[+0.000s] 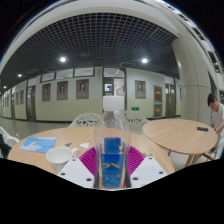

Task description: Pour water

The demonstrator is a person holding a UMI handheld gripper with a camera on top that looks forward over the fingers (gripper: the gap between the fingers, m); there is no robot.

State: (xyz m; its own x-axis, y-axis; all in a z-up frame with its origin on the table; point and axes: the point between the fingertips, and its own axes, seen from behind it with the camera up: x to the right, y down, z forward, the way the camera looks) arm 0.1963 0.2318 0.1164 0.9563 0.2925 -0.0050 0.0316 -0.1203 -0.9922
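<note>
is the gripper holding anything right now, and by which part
Yes. The gripper is shut on a clear plastic bottle with a blue label, its magenta pads pressing the labelled lower body from either side; the bottle stands upright above the round wooden table.

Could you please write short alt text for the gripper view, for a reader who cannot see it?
The gripper holds a clear bottle of blue-tinted water upright, its jaws pressed against both sides, over a round wooden table. A white bowl and a blue sheet lie on the table, with a person seated at another table.
</note>
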